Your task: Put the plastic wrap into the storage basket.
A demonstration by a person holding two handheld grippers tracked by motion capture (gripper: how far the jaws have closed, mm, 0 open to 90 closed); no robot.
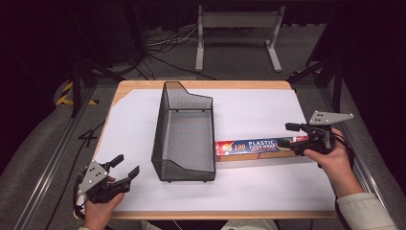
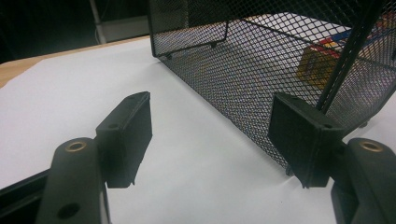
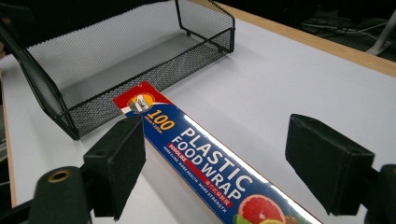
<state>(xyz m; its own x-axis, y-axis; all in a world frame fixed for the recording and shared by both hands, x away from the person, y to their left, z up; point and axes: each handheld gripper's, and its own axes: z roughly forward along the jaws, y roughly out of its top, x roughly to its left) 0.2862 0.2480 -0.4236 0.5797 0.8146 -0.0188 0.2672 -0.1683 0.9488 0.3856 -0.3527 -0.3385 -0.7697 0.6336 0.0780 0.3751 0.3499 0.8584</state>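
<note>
Plastic food wrap box lay on desk beside mesh basket: light, stiff, slick cardboard; best pinched across narrow sides. Right tool open, straddling box; left tool open, empty.

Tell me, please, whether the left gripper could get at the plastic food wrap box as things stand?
Probably not directly: the mesh basket stands between the left gripper and the plastic food wrap box, which lies along the basket's far side.

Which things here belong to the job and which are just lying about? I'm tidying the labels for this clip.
In the job:
plastic food wrap box, between the right gripper jaws
black mesh basket beside it

Lying about:
white table cover
grey metal stand behind the table
floor cables
</note>
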